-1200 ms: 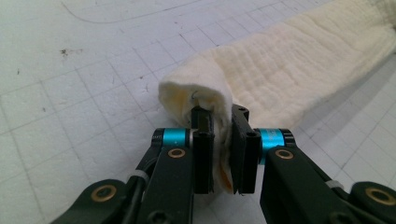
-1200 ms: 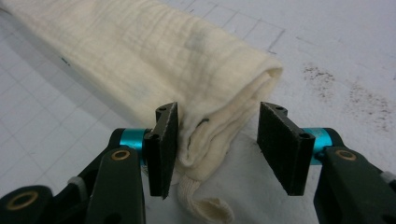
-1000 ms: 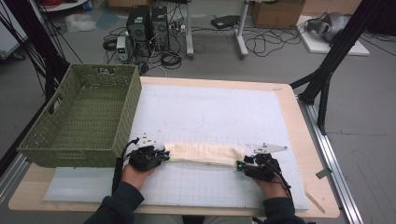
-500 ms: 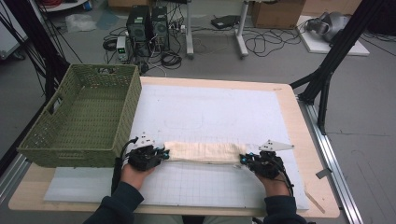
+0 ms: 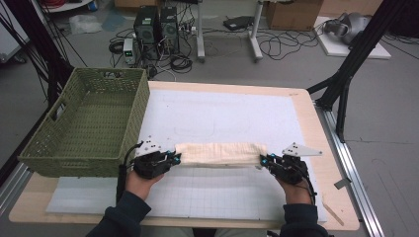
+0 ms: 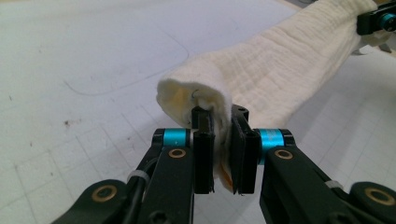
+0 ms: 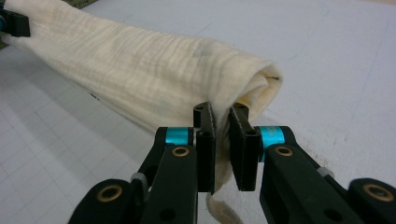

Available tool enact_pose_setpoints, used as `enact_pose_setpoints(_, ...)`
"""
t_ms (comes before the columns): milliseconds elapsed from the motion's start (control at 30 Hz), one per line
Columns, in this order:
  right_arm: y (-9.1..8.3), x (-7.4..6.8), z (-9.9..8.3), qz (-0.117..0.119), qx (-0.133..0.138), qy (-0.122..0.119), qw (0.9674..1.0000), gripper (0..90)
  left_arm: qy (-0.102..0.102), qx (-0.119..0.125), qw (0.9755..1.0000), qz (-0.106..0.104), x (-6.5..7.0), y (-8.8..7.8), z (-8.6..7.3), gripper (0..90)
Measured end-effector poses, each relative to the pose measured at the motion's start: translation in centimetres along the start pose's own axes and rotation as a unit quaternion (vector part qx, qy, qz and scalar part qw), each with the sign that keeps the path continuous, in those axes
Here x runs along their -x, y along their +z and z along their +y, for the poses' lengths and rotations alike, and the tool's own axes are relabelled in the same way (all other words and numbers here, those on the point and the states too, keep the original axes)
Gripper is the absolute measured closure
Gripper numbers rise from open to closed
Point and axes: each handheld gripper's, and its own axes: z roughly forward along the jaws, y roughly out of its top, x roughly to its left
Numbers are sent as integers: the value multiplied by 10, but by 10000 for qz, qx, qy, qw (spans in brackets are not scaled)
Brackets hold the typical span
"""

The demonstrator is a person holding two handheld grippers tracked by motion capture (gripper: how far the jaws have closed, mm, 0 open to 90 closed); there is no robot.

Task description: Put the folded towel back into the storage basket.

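You've got the rolled towel [image 5: 220, 154] pinched at both ends, left gripper [image 5: 174, 158] and right gripper [image 5: 264, 161] clamped on it. It runs left-right, lower middle; the basket [image 5: 54, 148] sits left, nearer your left hand.

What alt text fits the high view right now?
A person holds a rolled cream cloth stretched between two tools, the left tool and right tool each shut on one end, over a white mat. A green basket sits at left.

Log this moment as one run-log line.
left gripper: shut on cloth | right gripper: shut on cloth | cloth: folded, held at both ends | basket: left
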Motion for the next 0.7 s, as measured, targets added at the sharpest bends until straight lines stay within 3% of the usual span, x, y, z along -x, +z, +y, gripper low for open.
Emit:
enact_pose_setpoints(433, -13, 2, 23, 106, 506, -243, 9984, 822, 209, 461, 9987, -107, 2, -21, 21, 810)
enact_pose_setpoints(700, -16, -1, 43, 281, 800, -386, 9957, 821, 255, 780, 9966, -29, 0, -40, 38, 810)
